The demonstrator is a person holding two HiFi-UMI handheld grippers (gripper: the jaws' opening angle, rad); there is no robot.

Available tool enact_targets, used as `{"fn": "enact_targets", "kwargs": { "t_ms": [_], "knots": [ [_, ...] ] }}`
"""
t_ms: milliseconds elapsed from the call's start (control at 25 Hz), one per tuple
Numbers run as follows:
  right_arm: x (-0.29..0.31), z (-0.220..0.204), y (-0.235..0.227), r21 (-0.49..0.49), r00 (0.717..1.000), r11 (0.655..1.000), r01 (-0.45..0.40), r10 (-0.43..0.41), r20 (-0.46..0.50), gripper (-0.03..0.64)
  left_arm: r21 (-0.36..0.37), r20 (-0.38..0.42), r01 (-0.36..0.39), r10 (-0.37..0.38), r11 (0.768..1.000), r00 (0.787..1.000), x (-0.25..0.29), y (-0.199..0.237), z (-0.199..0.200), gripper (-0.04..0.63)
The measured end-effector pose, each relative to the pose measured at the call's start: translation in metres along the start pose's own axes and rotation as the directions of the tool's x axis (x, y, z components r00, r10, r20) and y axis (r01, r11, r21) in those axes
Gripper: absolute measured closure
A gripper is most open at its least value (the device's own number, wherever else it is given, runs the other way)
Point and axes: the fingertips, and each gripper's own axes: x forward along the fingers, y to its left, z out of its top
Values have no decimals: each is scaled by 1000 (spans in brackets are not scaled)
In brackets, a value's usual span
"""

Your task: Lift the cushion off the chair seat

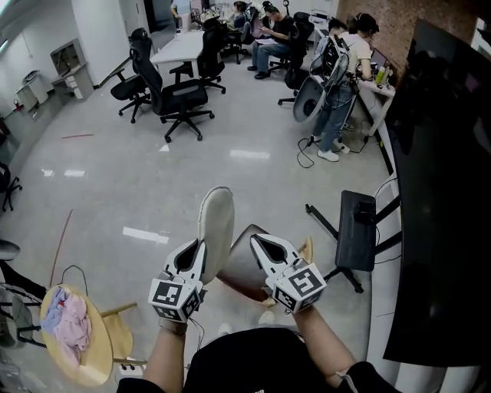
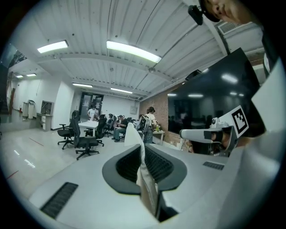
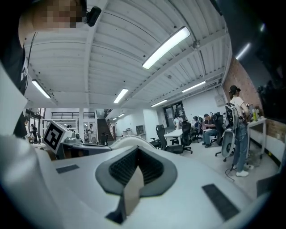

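Left hand-held gripper (image 1: 199, 247), right hand-held gripper (image 1: 259, 242): jaws clamped on cushion (image 1: 217, 219) edge.

Glossy grey floor (image 1: 230, 153), black office chairs (image 1: 180, 98), brick wall (image 1: 391, 17)

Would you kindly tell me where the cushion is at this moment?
In the head view, the cushion stands on edge at lower centre, raised above the chair seat, its edge pinched by the left gripper, with the right gripper to its right.

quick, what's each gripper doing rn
left hand-held gripper: closed on the cushion
right hand-held gripper: closed on the cushion too
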Motion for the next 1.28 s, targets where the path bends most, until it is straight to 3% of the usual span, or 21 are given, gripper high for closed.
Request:
{"fn": "enact_targets", "kwargs": {
  "t_ms": [440, 1280],
  "knots": [
    [4, 5, 6, -39, 1000, 999, -24, 24, -7, 607, 13, 21, -14, 14, 1000, 1000, -5, 5, 11, 558],
    [6, 0, -8, -26, 1000, 1000, 17, -17, -20, 607, 3, 12, -4, 4, 1000, 1000, 2, 11, 9, 558]
  ]
}}
